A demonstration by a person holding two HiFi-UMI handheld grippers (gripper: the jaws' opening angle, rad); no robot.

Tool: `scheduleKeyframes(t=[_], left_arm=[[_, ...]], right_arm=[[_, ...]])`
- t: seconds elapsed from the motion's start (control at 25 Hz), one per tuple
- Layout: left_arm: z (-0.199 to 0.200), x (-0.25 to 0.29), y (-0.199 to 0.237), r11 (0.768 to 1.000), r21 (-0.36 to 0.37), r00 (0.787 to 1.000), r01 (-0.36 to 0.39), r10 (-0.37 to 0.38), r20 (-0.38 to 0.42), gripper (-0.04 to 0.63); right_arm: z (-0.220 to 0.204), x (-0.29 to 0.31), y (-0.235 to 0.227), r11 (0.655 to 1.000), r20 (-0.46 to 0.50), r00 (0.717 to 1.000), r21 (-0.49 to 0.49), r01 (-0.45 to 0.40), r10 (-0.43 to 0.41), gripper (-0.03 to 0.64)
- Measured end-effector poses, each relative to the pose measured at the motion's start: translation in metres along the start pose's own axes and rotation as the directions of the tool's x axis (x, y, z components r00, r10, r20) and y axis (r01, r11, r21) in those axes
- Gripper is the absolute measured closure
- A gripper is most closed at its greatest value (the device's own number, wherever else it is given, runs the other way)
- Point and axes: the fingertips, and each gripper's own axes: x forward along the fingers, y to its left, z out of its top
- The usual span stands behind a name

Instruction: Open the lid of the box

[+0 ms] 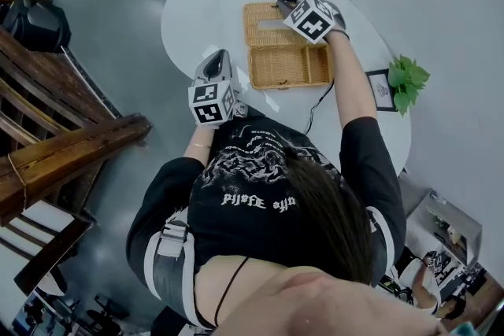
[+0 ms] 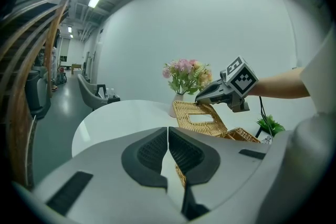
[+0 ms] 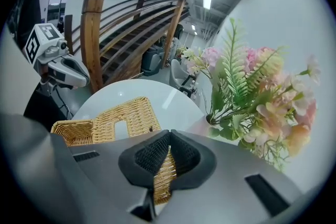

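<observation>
Right claw point(image 1: 283, 2) pinching wicker lid point(image 1: 256, 35); left claw point(image 1: 218, 57) pressed together; box point(image 1: 287, 67) open.

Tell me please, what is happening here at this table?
A person leans over a round white table with a gripper in each hand. The right tongs are shut on the far edge of the lid of the wicker box. The lid is swung back, so the box is open. The left tongs are shut, empty and apart from the box.
</observation>
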Motion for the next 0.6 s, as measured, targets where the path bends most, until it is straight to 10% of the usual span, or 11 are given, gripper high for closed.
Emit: scheduleKeyframes(t=[0.6], left_arm=[[-0.004,0.011,0.007,1.0,0.009,1.0,-0.014,0.014,-0.024,0.569]], right_arm=[[-0.024,0.038,0.003,0.997,-0.052,0.998,0.065,-0.037,0.041,0.583]])
